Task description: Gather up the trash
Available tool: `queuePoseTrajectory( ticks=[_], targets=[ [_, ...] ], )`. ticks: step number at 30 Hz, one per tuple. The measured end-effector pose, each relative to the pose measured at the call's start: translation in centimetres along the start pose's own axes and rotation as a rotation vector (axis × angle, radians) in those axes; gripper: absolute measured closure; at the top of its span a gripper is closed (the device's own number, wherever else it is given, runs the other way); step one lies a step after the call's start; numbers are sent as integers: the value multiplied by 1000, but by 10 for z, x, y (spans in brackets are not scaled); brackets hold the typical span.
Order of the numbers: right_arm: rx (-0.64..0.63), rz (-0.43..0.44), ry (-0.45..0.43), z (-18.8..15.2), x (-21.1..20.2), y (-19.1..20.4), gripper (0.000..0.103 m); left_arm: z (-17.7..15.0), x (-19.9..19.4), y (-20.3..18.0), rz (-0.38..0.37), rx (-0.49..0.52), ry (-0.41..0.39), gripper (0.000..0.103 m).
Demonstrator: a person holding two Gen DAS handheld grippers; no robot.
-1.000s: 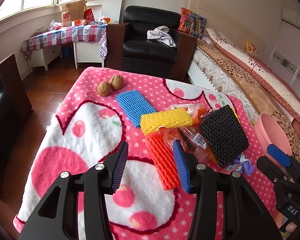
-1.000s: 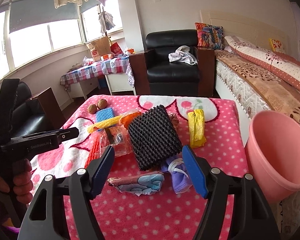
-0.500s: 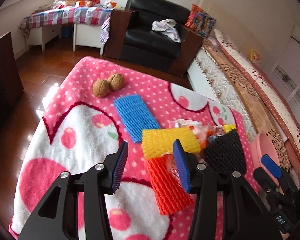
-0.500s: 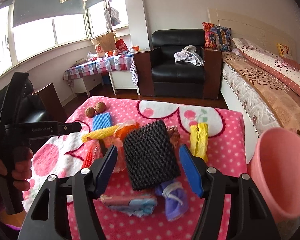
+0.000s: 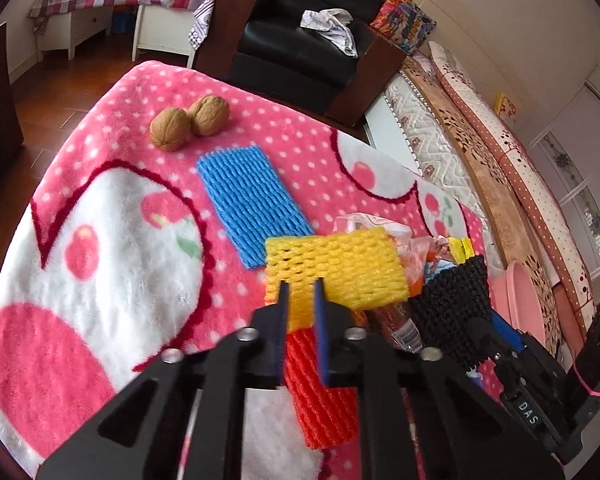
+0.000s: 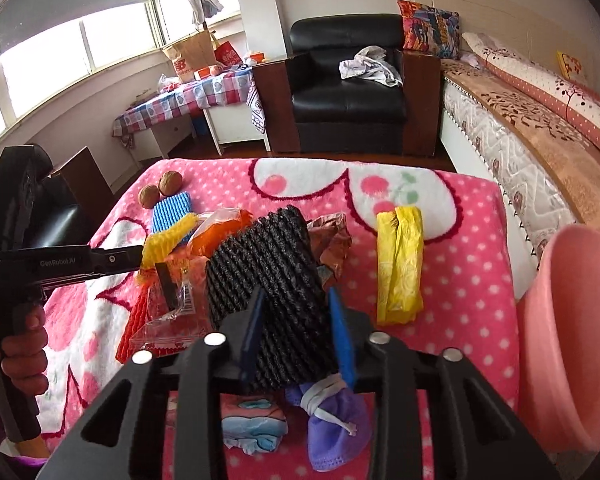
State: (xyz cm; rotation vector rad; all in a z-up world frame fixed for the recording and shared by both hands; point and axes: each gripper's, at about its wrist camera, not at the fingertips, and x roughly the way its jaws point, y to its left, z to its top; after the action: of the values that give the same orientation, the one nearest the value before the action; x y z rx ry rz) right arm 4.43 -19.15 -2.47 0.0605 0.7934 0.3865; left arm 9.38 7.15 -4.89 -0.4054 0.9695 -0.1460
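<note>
Trash lies on a pink blanket [image 5: 100, 240]. My left gripper [image 5: 299, 290] is shut on the near edge of a yellow foam net [image 5: 340, 268], which lies over a red foam net [image 5: 320, 392]. My right gripper [image 6: 296, 300] is shut on a black foam net [image 6: 268, 264], its jaws either side of the net's near end. A blue foam net [image 5: 248, 196], clear wrappers [image 6: 176, 304], a yellow bag [image 6: 398, 264] and a purple mask [image 6: 332, 428] lie around them. The pink bin [image 6: 572, 340] stands at the right edge.
Two walnuts [image 5: 188, 122] sit at the blanket's far left. A black armchair [image 6: 348, 92] and a checked table [image 6: 188, 96] stand beyond. A bed [image 6: 540, 120] runs along the right. The left gripper's body [image 6: 60, 264] shows in the right wrist view.
Both grippers moved forward and down and closed: the left onto the yellow foam net, the right onto the black foam net.
</note>
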Motion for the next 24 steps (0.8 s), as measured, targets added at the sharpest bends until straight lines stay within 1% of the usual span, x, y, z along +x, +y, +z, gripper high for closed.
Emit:
queuePoseTrajectory(
  ticks=[2,3,7,8,10,11,12,13,14,16,18,22,24],
  targets=[
    [13,12,-3,-3,-2,-1,86,-3,-2,-5,-3,22,-4,103],
    [21,18,-6,-4,-4,-2,89,-5,-4,-7,3,30,-13,103],
    [28,32,-25,-7,-14,-1,92,-11,-19,-11,-15,51,-42,103],
    [29,36,-30,-7,-17,-1,92,-11,-26,-12,-25,59,-56,103],
    [31,42,-40,-9,-22,0,92,-12,-37,-17,-20,88,-94,103],
    [32,46,-42,-10,-25,0,92,-12,-42,-20,-21,109,-108,97],
    [34,48,-44,-11,-26,0,92,-11,-45,-23,-26,122,-115,73],
    [37,52,-46,-11,-28,0,92,-10,-48,-25,-31,127,-124,59],
    [40,56,-49,-12,-31,0,92,-9,-51,-28,-35,132,-137,50],
    [42,60,-57,-12,-35,0,92,-8,-51,-37,-14,164,-148,49],
    [45,61,-66,-11,-40,0,92,-8,-47,-47,9,218,-153,49],
    [57,54,-80,-9,-46,-5,92,-15,-33,-69,72,372,-162,49],
    [66,50,-79,-10,-47,-9,92,-18,-23,-75,94,425,-159,49]
  ],
)
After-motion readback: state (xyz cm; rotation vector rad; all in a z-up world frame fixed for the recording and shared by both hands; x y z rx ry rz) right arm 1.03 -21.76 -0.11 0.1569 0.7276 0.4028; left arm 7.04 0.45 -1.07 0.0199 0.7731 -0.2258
